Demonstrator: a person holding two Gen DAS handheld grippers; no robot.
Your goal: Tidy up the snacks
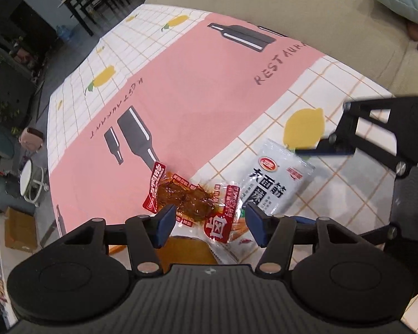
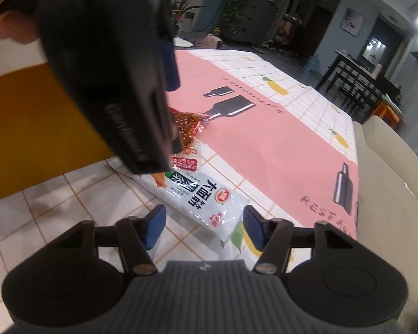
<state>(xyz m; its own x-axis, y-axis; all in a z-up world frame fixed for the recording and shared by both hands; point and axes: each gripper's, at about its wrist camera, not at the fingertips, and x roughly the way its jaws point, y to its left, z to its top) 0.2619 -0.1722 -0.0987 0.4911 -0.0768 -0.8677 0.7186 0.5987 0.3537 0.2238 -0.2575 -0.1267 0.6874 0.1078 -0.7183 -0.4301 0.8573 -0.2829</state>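
While left view shows sofa (image 1: pixel 306 8), right shows hand (image 2: pixel 2 19).

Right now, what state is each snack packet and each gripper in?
Red-and-clear spicy snack packet: sealed, lying flat on the tablecloth, overlapping the white packet.
White gluten snack packet: sealed, lying flat, partly under the red packet.
Left gripper: jaws apart over the red packet, pads not pressing on it.
Right gripper: jaws apart around the white packet's end, pads clear of it.
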